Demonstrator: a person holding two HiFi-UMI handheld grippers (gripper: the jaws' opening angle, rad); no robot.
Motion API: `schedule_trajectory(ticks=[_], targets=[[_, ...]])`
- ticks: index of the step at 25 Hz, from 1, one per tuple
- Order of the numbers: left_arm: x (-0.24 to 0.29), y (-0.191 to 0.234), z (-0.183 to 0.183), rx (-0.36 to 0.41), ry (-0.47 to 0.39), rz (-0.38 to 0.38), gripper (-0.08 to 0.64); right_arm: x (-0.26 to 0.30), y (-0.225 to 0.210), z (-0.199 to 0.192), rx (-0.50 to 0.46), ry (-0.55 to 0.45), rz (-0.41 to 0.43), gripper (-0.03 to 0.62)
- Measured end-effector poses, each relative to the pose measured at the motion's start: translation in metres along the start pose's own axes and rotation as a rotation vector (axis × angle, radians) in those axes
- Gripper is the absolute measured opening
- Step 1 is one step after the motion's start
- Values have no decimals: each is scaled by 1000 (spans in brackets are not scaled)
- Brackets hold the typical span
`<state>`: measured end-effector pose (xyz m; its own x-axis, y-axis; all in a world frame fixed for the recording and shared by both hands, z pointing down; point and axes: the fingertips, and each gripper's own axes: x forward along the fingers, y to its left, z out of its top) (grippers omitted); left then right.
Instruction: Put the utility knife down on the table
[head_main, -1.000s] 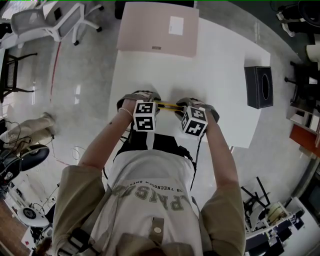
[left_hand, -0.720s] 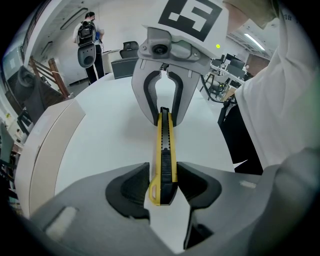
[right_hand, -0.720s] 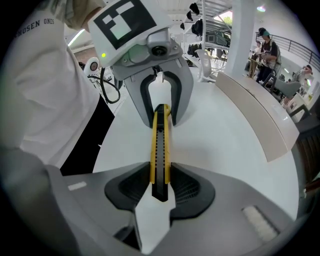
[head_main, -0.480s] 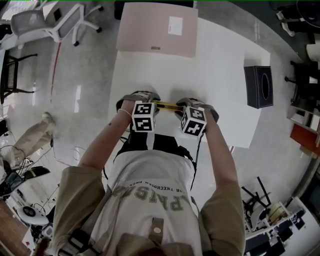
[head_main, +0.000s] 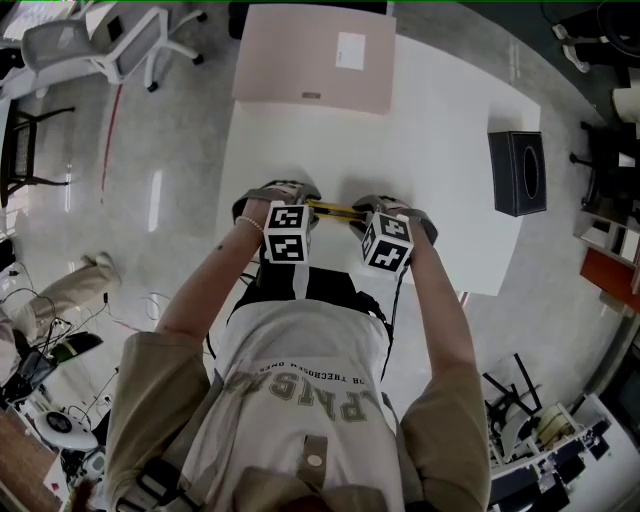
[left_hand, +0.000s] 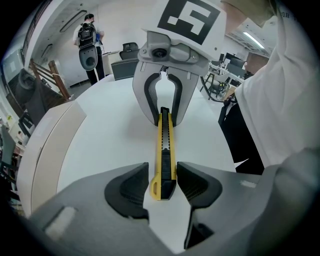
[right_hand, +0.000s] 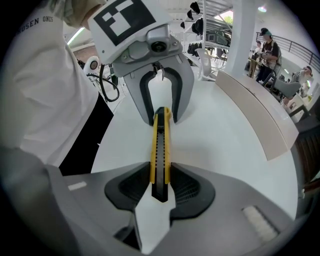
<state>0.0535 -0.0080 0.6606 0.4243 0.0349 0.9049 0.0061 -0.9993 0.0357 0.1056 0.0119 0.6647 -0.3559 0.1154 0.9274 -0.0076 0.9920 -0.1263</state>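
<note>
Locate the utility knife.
In the head view the utility knife is over the white table's near half, between the right tool, which clamps one end, and the left tool, whose jaws stand apart around the other.

I'm standing at a white table (head_main: 440, 110), a pink board (head_main: 300, 50) lying at its far end; glossy grey floor (head_main: 150, 150) is reflecting light around it.

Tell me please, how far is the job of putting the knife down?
Done: the utility knife is down near the table. In hand: the left claw has just been opening, with a gap beside the knife; the right claw grips it. Left: open the right claw.
</note>
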Motion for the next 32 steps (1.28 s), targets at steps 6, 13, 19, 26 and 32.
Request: schedule_trajectory(ticks=[6,13,19,26,32], targets=[[-2,1,0,5,7,3,189,1,0,1,-15,33,-4,130],[-1,1,1,8,13,2,189,1,0,2,-17,67,-4,132],[-2,2,2,-8,2,2,189,1,-1,0,-13,84,-11,132],[-1,1,0,-8,2,1,190,3,0,0,-11,75,-21,132],[-1,1,-1,-6,4,-3,190,3,-1,0,-7,68,-35,138]])
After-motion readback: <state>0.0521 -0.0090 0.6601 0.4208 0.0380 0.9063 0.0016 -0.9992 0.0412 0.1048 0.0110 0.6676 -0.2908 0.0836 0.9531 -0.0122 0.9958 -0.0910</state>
